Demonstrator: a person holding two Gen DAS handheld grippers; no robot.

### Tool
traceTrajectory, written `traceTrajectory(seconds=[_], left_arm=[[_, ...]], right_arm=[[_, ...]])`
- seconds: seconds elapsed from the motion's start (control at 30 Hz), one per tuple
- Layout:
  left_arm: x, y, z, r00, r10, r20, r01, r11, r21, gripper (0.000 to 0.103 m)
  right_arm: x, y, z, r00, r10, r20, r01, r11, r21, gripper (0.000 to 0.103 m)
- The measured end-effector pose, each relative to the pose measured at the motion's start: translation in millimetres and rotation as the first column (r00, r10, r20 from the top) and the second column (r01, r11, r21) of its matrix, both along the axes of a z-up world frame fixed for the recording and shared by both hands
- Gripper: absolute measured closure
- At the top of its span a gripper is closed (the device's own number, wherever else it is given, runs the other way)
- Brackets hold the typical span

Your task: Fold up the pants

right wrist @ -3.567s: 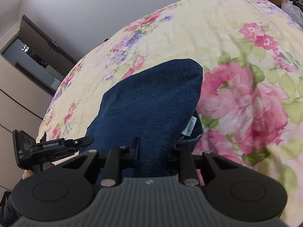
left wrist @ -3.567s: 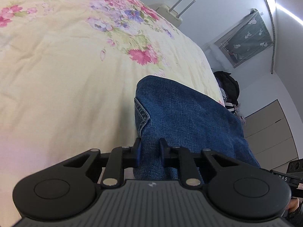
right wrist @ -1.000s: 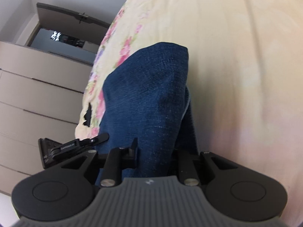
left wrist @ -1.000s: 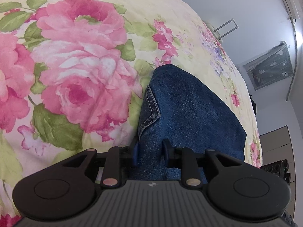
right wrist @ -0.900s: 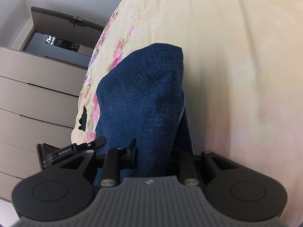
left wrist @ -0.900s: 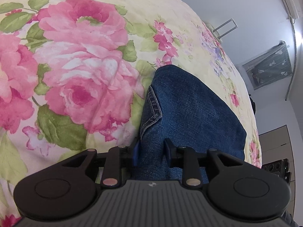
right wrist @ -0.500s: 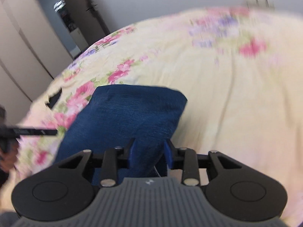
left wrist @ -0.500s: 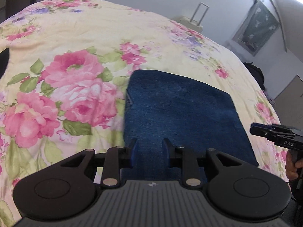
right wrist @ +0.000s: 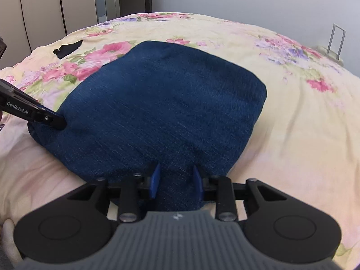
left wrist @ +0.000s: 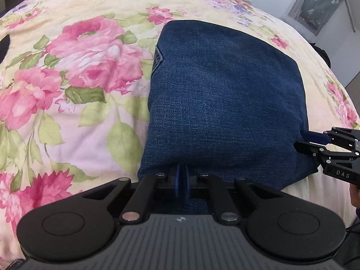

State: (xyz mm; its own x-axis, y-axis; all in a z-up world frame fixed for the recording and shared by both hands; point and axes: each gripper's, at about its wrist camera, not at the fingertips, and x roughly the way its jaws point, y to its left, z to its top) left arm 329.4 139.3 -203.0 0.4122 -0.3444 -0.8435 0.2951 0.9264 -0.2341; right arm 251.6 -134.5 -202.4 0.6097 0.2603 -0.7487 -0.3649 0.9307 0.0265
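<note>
One folded dark-blue denim pants (left wrist: 225, 99) bundle

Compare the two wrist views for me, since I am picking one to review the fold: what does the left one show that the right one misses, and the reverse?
Only the left wrist view shows the stitched seam edge of the folded dark blue denim pants and a patterned grey hanging cloth on the wall. Only the right wrist view shows the beige wardrobe doors and a black patch on the bedcover. Both show the pants on the cream floral bedcover, a denim edge inside each claw, left and right, and the other claw at the pants' side.
</note>
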Motion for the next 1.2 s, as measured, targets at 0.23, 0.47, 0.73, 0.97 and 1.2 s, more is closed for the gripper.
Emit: traceTrajectory(seconds=[0.23, 0.47, 0.73, 0.97, 1.2], left_arm=[[-18.4, -13.2, 55.7, 0.991, 0.003, 0.13, -0.014, 0.996, 0.083, 0.079], [-73.1, -38.1, 161.2, 0.926, 0.09, 0.367, -0.157, 0.975, 0.158, 0.058], [-145.5, -65.7, 242.2, 0.867, 0.186, 0.462, -0.287, 0.944, 0.16, 0.019], [-198.9, -84.2, 255.9, 0.833, 0.219, 0.508, -0.346, 0.923, 0.168, 0.013], [-234.2, -96.2, 224.7, 0.87, 0.218, 0.441, -0.333, 0.921, 0.202, 0.012]], right_arm=[[8.5, 6.7, 23.4, 0.999, -0.02, -0.045, 0.019, 1.0, -0.021, 0.074], [-26.2, 15.2, 121.7, 0.992, -0.084, 0.097, 0.083, 0.996, 0.012, 0.037], [-91.5, 9.2, 211.5, 0.962, -0.182, 0.204, 0.163, 0.981, 0.105, 0.022], [-164.7, 6.0, 251.8, 0.92, -0.27, 0.285, 0.241, 0.961, 0.132, 0.021], [-230.7, 11.4, 234.7, 0.904, -0.317, 0.285, 0.286, 0.947, 0.145, 0.021]])
